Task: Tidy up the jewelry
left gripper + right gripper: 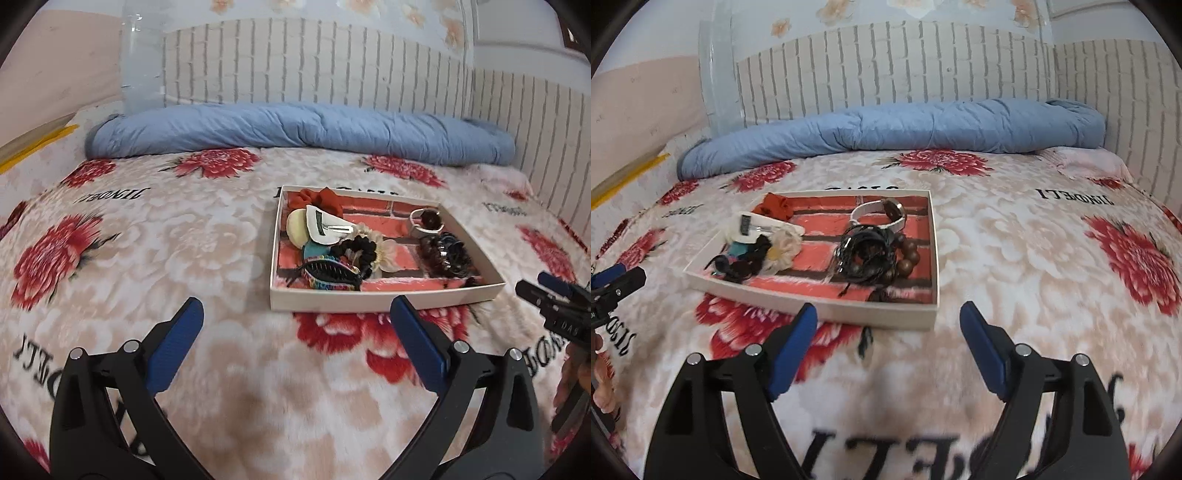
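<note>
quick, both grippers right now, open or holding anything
left gripper: open, fingers wide apart, holding nothing
right gripper: open, fingers wide apart, holding nothing

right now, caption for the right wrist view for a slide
Open right hand-held gripper hovers before a shallow white tray of hair accessories, a watch and beads on a floral blanket.

Left tongs (295,317) gape empty above the blanket (184,240), near the jewelry-filled box (369,295).
</note>
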Demonstrator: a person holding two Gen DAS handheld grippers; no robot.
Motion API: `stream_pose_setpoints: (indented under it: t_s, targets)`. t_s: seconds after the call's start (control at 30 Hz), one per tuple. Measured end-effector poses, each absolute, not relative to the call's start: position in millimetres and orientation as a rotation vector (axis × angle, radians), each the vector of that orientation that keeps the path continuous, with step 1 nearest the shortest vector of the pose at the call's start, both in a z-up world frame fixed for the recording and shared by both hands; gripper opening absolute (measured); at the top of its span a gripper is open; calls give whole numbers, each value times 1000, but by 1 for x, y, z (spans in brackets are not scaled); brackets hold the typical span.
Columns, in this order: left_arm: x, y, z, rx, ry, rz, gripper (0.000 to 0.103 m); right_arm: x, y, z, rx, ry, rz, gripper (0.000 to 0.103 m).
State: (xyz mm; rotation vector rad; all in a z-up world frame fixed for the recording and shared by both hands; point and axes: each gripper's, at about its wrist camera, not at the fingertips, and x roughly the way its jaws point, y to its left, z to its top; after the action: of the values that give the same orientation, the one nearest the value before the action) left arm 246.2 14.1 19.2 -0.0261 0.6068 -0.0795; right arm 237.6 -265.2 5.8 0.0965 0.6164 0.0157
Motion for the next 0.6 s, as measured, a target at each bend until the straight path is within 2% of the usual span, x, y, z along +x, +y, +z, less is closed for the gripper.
stream_pose_setpoints:
  t_s: [0.37, 0.5, 0.6]
  targets:
    - [159, 3, 21, -37, 498, -108, 98, 154, -251, 15, 68, 508, 14, 81]
    - [134, -4, 21, -18, 455, -120, 98, 130, -242, 14, 22, 468, -2, 89]
    - [118, -9, 18, 13, 429, -120, 98, 114, -240, 12, 16, 437, -15, 91]
